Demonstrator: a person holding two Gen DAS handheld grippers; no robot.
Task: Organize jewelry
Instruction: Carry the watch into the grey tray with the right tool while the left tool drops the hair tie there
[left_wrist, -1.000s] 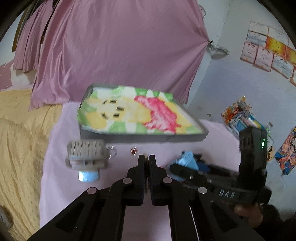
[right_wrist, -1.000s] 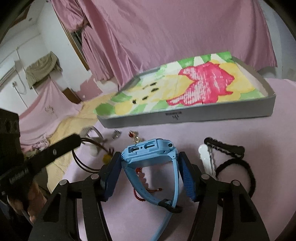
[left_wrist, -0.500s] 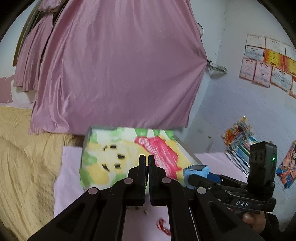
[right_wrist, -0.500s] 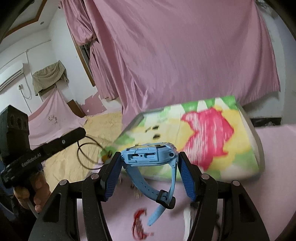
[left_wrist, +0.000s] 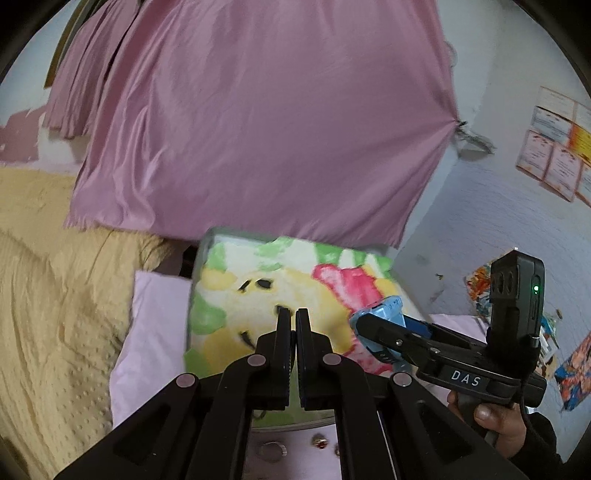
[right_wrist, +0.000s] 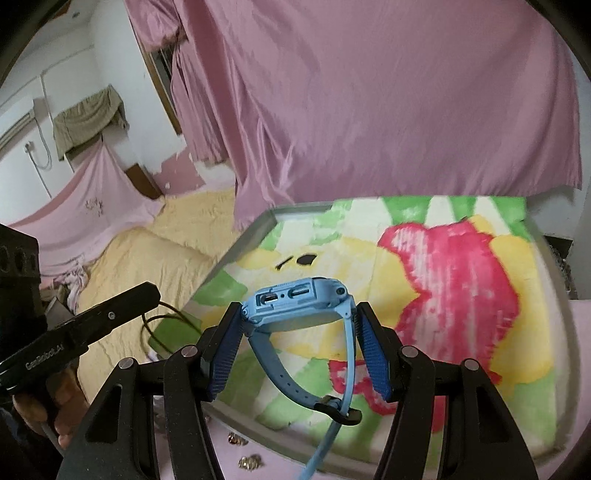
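Observation:
My right gripper (right_wrist: 299, 325) is shut on a light blue watch (right_wrist: 295, 302) and holds it in the air above the grey tray (right_wrist: 266, 218), which is lined with a green, yellow and pink cloth. The watch strap hangs down between the blue pads. The watch (left_wrist: 384, 314) and the tray (left_wrist: 201, 251) also show in the left wrist view. My left gripper (left_wrist: 293, 321) is shut, with nothing seen between its fingers, above the tray's near edge. Small earrings (right_wrist: 247, 461) and a ring (left_wrist: 273, 450) lie on the pink cloth before the tray.
A yellow blanket (left_wrist: 48, 295) covers the bed to the left. A pink curtain (left_wrist: 258, 110) hangs behind the tray. A dark cord loop (right_wrist: 162, 325) lies at the tray's left side. Posters (left_wrist: 554, 155) hang on the right wall.
Both grippers have risen from the pink cloth and moved forward over the tray. The right gripper has carried the blue watch up with it. The left gripper stays shut.

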